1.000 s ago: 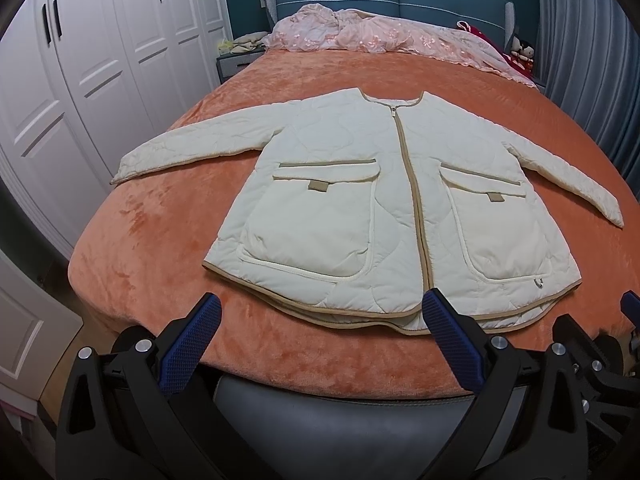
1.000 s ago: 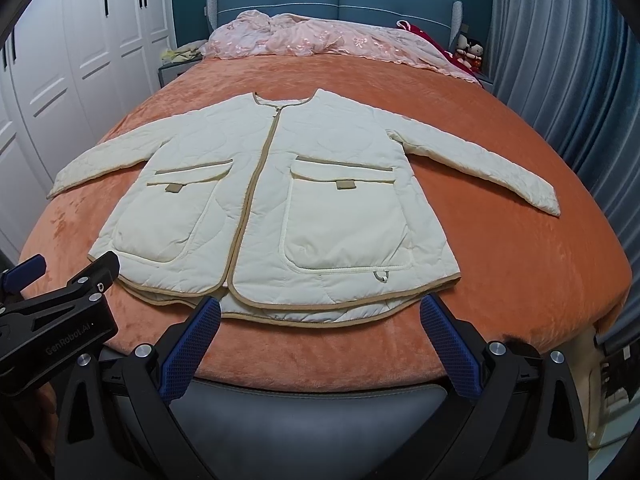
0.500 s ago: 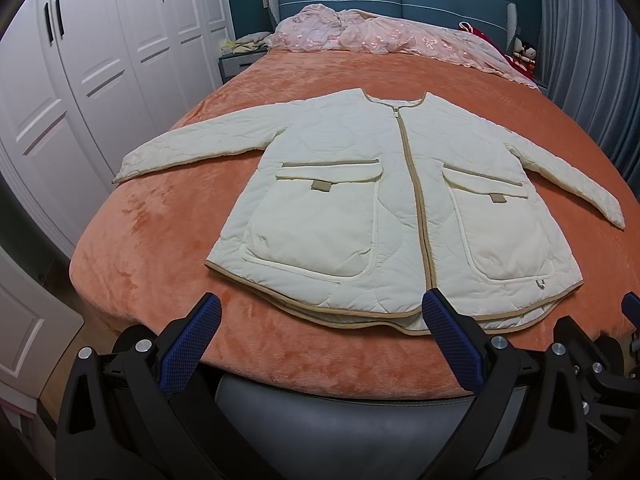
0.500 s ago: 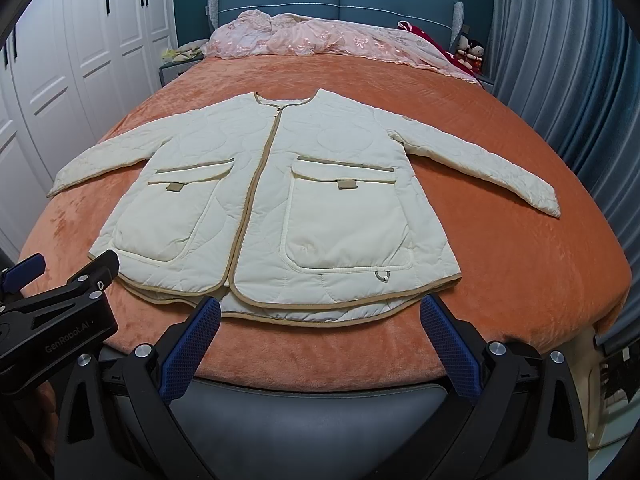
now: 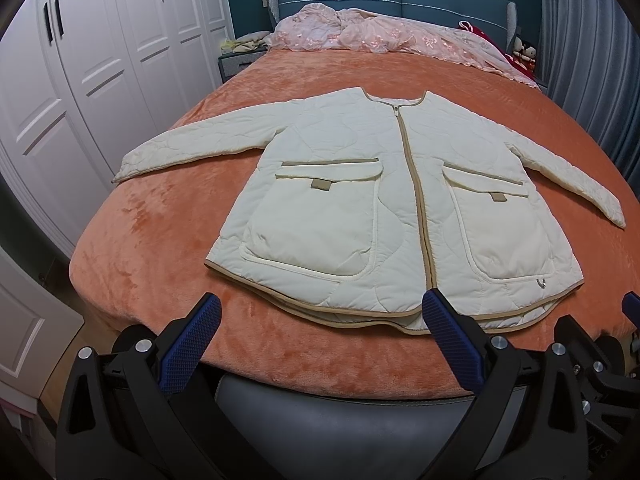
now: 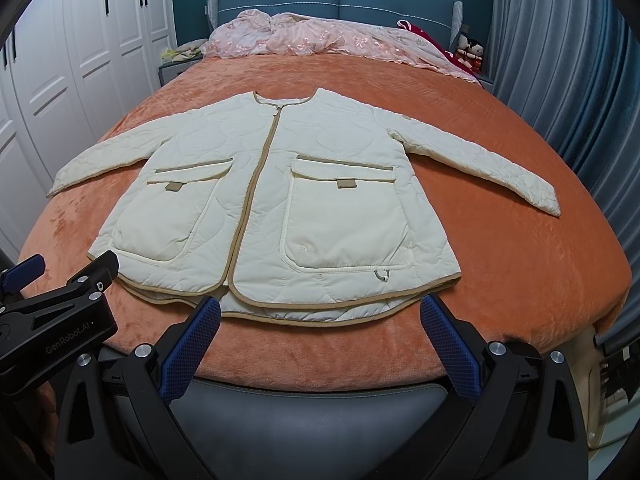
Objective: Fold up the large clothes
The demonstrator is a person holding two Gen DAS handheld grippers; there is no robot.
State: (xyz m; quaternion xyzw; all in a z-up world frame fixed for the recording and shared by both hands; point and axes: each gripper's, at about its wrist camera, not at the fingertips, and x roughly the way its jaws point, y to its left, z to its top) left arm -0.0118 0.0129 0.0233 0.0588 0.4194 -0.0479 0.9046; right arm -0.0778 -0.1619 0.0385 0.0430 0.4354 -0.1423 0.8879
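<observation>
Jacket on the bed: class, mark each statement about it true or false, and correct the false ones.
1. The jacket lies flat, front side up, on the orange blanket. True.
2. Both sleeves are folded across the chest. False: both sleeves stretch out to the sides.
3. The left gripper is shut on the hem. False: its jaws are open, short of the hem, holding nothing.
4. The jacket has two large front pockets with flaps. True.
5. The right gripper holds a sleeve. False: it is open and empty, near the foot of the bed.
</observation>
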